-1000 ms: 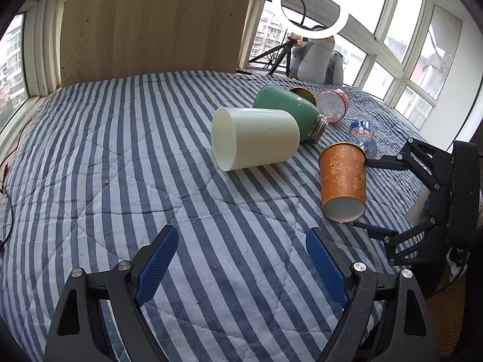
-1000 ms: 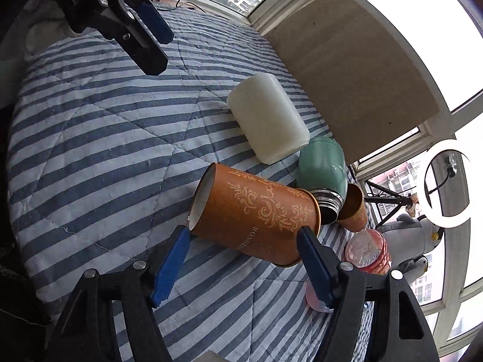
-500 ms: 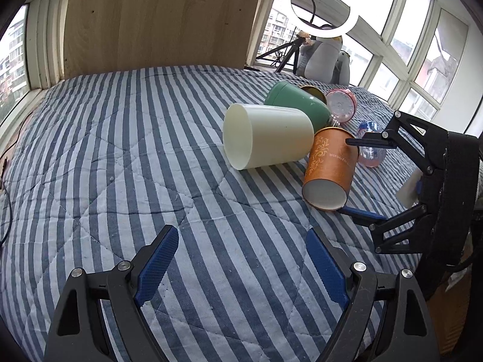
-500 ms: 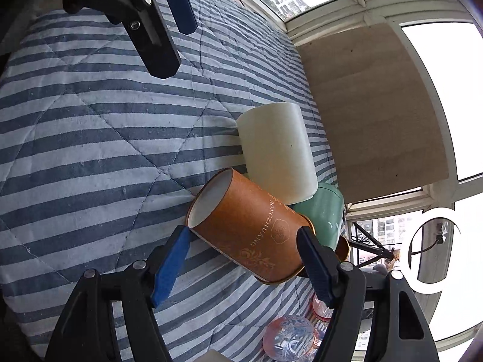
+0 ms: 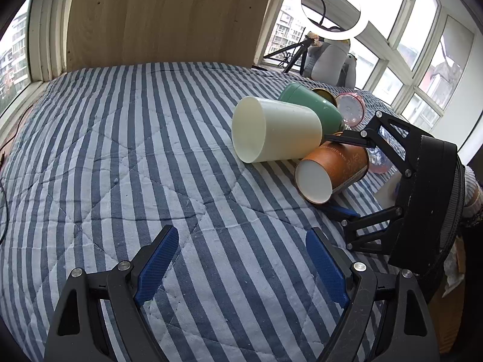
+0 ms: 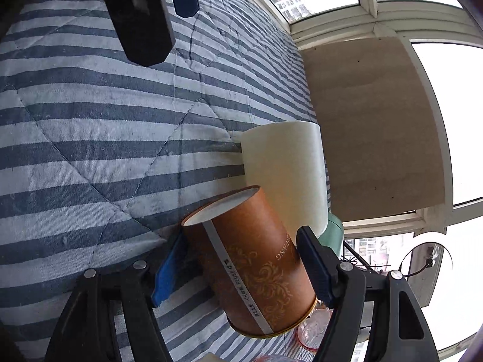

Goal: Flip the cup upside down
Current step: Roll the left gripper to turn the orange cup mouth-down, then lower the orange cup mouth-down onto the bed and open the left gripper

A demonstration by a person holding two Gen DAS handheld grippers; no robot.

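Note:
My right gripper (image 6: 241, 268) is shut on an orange paper cup (image 6: 253, 265) with a gold pattern and holds it on its side just above the striped quilt. The cup's white open mouth (image 5: 314, 181) faces the left wrist camera. The right gripper (image 5: 341, 175) also shows there, one finger over the cup and one under it. The cup (image 5: 335, 169) touches a large cream cup (image 5: 274, 134) that lies on its side. My left gripper (image 5: 241, 267) is open and empty, low over the quilt nearer the front.
The blue-and-white striped quilt (image 5: 120, 150) covers the surface. A green flask (image 5: 314, 105), a pink lid (image 5: 350, 108) and a clear plastic bottle (image 5: 379, 160) lie behind the cups. A ring light on a tripod (image 5: 329, 6) and windows stand at the back.
My right gripper has turned the orange cup from rim-down to lying on its side, mouth toward the left camera, and moved it against the cream cup. My left gripper stays open.

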